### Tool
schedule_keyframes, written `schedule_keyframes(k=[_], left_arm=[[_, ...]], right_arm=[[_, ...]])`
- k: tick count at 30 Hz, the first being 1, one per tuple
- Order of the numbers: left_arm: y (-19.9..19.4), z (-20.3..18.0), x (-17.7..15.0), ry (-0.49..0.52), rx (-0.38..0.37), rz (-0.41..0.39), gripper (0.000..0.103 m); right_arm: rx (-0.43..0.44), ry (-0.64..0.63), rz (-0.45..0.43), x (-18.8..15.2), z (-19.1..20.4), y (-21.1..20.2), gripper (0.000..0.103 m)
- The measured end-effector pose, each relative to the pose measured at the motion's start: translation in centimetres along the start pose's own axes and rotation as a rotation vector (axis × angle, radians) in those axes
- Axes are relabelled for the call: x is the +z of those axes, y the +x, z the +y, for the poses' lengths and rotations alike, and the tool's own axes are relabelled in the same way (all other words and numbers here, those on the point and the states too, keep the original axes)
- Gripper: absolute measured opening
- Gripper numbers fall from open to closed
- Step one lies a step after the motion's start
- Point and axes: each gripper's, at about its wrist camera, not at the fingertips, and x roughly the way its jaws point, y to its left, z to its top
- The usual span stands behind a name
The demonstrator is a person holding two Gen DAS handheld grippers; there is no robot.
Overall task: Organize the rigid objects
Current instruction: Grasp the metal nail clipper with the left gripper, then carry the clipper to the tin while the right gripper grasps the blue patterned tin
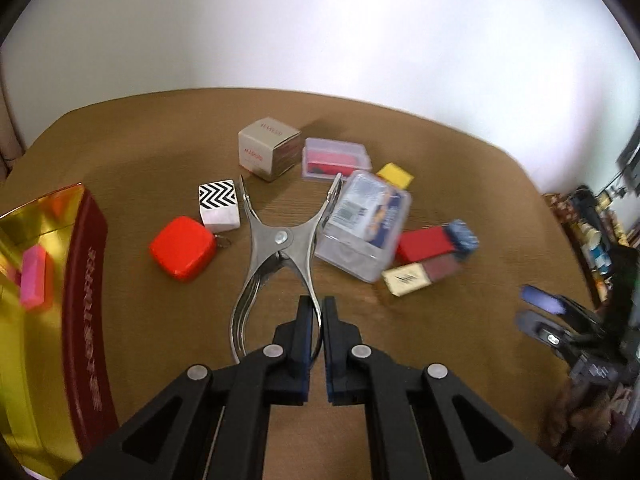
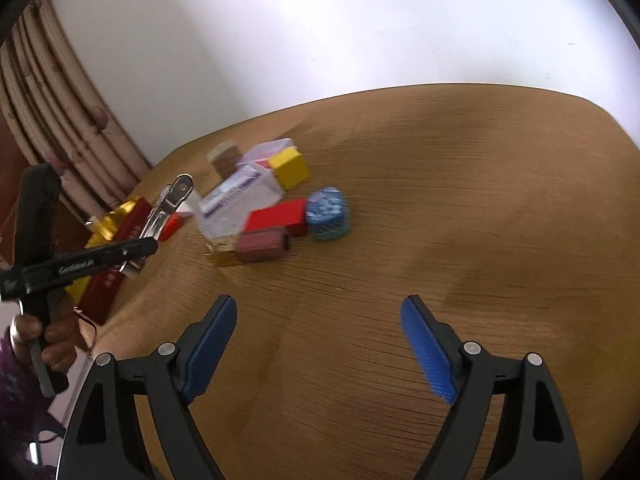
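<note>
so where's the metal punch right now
In the left wrist view the metal punch is at centre, its handle clamped in the left hand-held gripper, with the red square case to its left and the clear plastic box to its right.

The right gripper (image 2: 318,350) is hovering over bare wooden table (image 2: 460,220), its blue pads spread wide with nothing between them. At the left edge, a hand (image 2: 48,344) is holding the left gripper (image 2: 140,250), which is clamping a shiny metal tool (image 2: 170,204) above a red-and-gold box (image 2: 116,240)
</note>
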Motion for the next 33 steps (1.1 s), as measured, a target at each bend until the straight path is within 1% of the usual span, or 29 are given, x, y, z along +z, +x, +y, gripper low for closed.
schedule_keyframes(k=[2, 4, 6, 7, 8, 10, 12, 16, 18, 20, 22, 24, 25, 26, 30, 33], left_arm=[[-1.4, -0.5, -0.7, -0.005, -0.02, -0.003, 0.004], [-2.1, -0.6, -1.0, -0.005, -0.03, 0.001, 0.004], [-2.9, -0.8, -1.5, -0.01, -0.031, 0.004, 0.004], [-2.9, -0.8, -1.6, -0.014, -0.035, 0.008, 0.004], [-3.1, -0.7, -1.8, -0.02, -0.045, 0.016, 0.004], [-3.2, -0.6, -2.2, -0.028, -0.046, 0.022, 0.004], [-2.9, -0.9, -2.2, -0.026, -0.043, 0.026, 0.004], [-3.7, -1.1, -2.3, -0.024, -0.045, 0.018, 0.004], [-3.8, -1.2, -2.2, -0.023, -0.043, 0.014, 0.004], [-4.0, -1.2, -2.1, -0.027, -0.051, 0.012, 0.004], [-4.4, -1.2, -2.0, -0.029, -0.049, 0.005, 0.004], [-4.9, -1.2, -2.0, -0.032, -0.055, 0.0, 0.004], [-5.2, -1.1, -2.0, -0.035, -0.054, 0.0, 0.004], [-5.4, -1.0, -2.1, -0.039, -0.052, -0.003, 0.004], [-6.2, -0.7, -2.4, -0.053, -0.043, -0.01, 0.004], [-6.9, 0.0, -2.7, -0.071, -0.035, -0.019, 0.004]], right_arm=[[0.004, -0.04, 0.005, 1.1, 0.5, 0.2, 0.082], [-0.028, -0.112, 0.043, 2.8, 0.9, 1.2, 0.082], [-0.051, -0.129, 0.069, 4.2, 0.5, 2.3, 0.079], [-0.053, -0.126, 0.086, 4.8, 0.2, 2.9, 0.068], [-0.063, -0.125, 0.102, 5.4, 0.0, 3.5, 0.06], [-0.074, -0.144, 0.115, 5.8, 0.1, 4.2, 0.059], [-0.08, -0.17, 0.131, 5.9, 0.4, 5.0, 0.059], [-0.09, -0.192, 0.14, 6.1, 0.8, 6.2, 0.059], [-0.1, -0.201, 0.151, 6.3, 0.9, 7.0, 0.057], [-0.122, -0.212, 0.167, 6.4, 0.9, 7.7, 0.051], [-0.113, -0.22, 0.183, 6.5, 0.7, 8.4, 0.045], [-0.126, -0.244, 0.192, 6.6, 0.9, 8.9, 0.042], [-0.127, -0.253, 0.197, 6.7, 1.0, 9.0, 0.038], [-0.129, -0.262, 0.199, 6.8, 1.0, 9.1, 0.029], [-0.137, -0.279, 0.204, 6.8, 1.2, 9.2, 0.029], [-0.138, -0.267, 0.192, 6.8, 1.1, 8.9, 0.029]])
